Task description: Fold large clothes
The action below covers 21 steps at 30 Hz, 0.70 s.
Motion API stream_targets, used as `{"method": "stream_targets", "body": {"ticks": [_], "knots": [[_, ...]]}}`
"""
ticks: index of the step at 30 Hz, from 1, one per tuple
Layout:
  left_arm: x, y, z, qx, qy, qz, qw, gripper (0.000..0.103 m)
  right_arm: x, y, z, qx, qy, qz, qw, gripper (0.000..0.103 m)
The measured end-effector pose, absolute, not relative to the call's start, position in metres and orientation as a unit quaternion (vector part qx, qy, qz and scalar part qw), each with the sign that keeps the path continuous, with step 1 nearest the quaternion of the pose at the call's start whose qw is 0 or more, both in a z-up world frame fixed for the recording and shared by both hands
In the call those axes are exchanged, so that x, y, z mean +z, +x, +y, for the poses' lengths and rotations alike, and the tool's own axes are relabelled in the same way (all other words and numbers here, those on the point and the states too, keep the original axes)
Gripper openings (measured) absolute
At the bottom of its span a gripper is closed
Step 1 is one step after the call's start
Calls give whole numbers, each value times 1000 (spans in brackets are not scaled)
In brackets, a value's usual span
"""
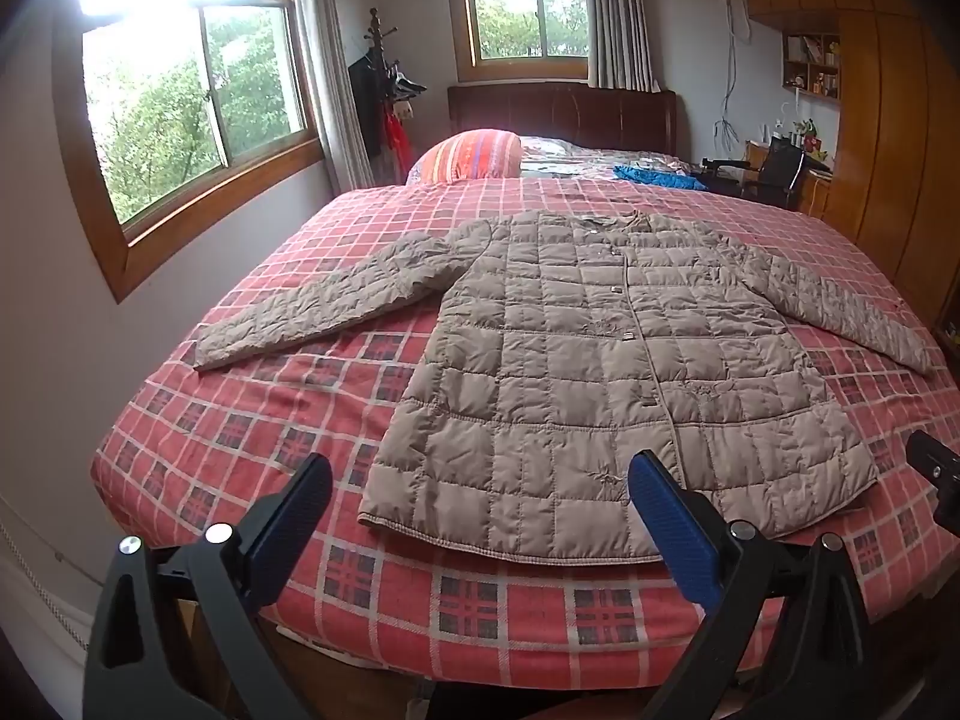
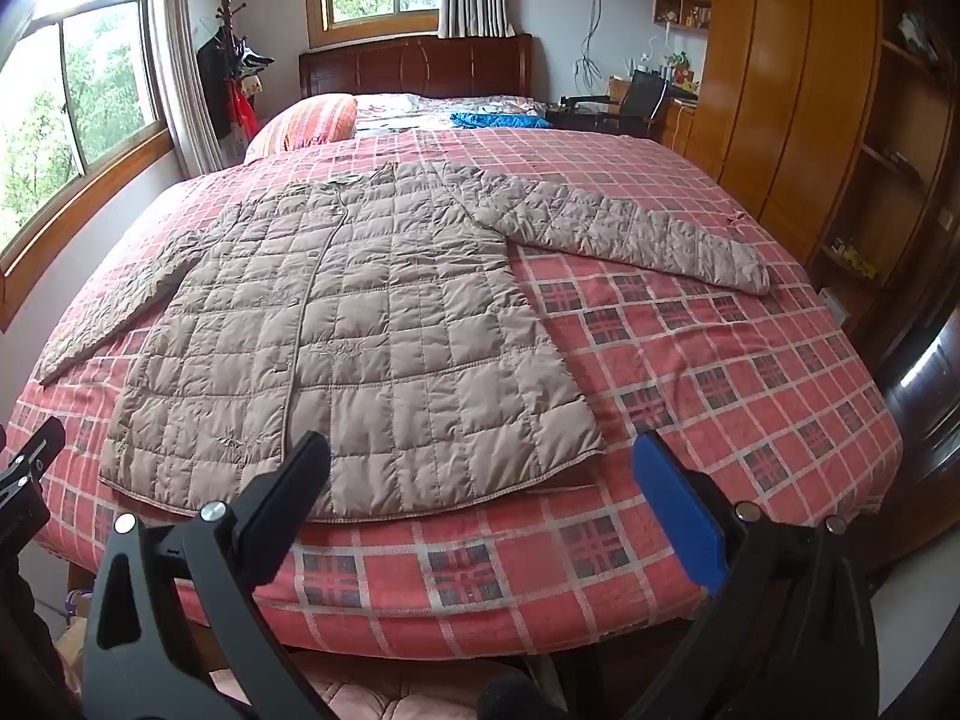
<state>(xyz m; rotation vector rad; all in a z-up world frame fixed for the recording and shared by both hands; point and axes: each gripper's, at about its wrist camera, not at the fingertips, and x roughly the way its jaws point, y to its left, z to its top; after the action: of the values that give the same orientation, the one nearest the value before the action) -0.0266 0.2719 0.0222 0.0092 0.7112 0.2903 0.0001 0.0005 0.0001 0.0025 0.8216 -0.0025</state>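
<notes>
Beige quilted jacket (image 1: 588, 360) lies flat, front up, on the bed (image 1: 252, 420), both sleeves out toward 9 and 3 o'clock, hem toward 6 o'clock near the foot edge. Striped pillow (image 1: 471, 156) and blue cloth (image 1: 657, 177) beyond the collar at 12 o'clock. Left gripper (image 1: 480, 498) spread, holding nothing, hovering at the hem. Right gripper (image 2: 480, 474) likewise spread, empty, at the hem's right corner.

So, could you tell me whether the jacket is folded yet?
Not yet: the jacket lies spread flat on the bed, both sleeves stretched outward.
</notes>
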Motion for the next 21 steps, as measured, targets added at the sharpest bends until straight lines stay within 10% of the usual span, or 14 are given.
{"method": "stream_targets", "body": {"ticks": [21], "knots": [[26,-28,268,142,7,346,927,99,0,0,1,-1,2,397,918,100]]}}
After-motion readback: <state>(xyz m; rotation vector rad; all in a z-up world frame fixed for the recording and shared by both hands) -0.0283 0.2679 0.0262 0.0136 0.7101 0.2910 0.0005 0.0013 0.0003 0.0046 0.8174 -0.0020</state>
